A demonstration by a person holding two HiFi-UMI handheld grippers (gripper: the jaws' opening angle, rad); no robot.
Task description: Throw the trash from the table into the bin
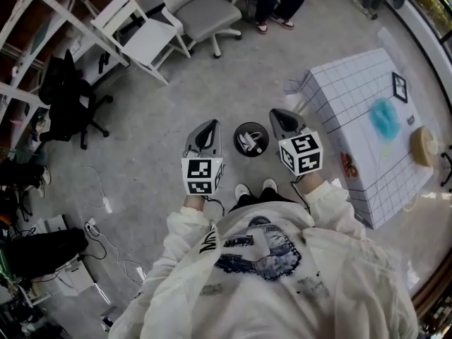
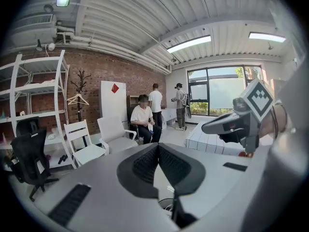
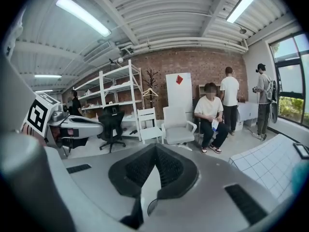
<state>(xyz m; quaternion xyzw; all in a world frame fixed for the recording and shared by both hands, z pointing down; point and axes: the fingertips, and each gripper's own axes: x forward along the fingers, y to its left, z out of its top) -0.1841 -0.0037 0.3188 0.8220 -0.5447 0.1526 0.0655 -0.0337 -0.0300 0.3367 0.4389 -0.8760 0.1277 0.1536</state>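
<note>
**Both claws clenched, empty, flanking the bin**

The left gripper (image 1: 210, 124) and right gripper (image 1: 276, 113) each have their jaws pressed together with nothing between them. The bin (image 1: 236, 138) stands on the floor (image 1: 162, 111) between their tips, with white scraps (image 1: 248, 143) inside. Open floor lies ahead and left. The table (image 1: 346, 94) has its edge just right of the right claw. Farther right on it lies a crumpled blue piece (image 1: 385, 116), perhaps paper.
</note>
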